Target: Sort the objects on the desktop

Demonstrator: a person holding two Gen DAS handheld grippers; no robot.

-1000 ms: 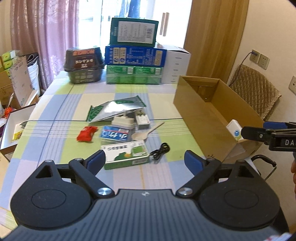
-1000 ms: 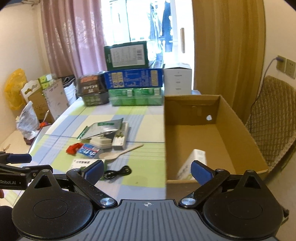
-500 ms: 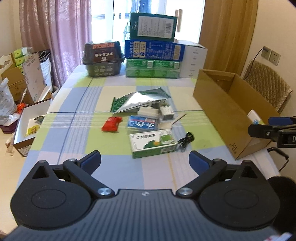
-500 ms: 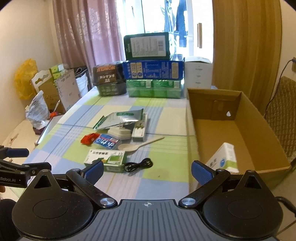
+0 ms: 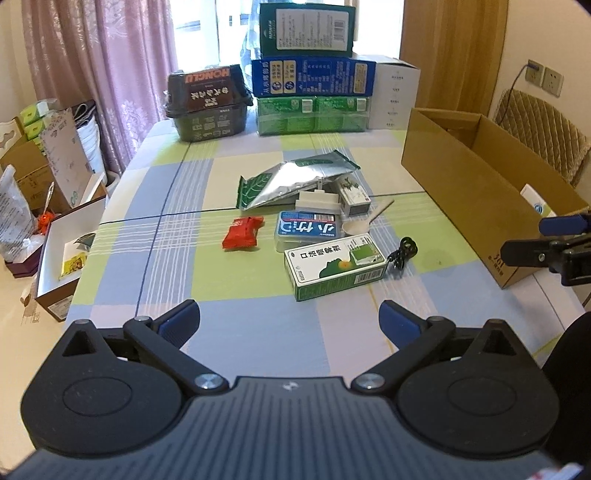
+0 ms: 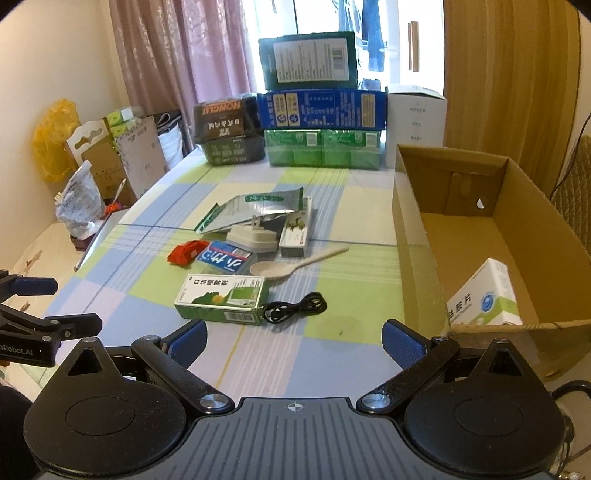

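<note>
Our left gripper (image 5: pixel 288 321) and right gripper (image 6: pixel 293 339) hover with fingers wide, holding nothing. The green box (image 6: pixel 221 300) (beside a black cable (image 6: pixel 295 308)) lies on the counter (image 6: pixel 332 354), the cardboard box (image 6: pixel 417 236) to its right.

Bright daylight from the window (image 6: pixel 325 22) far ahead of the fingers, blown out to white behind the stacked boxes (image 5: pixel 314 70). Soft, even light across the bench (image 5: pixel 221 280); only faint shadows under the small items ahead of the fingers. Mild glare on the foil pouch (image 5: pixel 291 177). Strong fisheye bending toward the edges, dark corners, curtain (image 6: pixel 177 62) and wall curved. Sharp at centre, softer at the rim. No motion blur.
</note>
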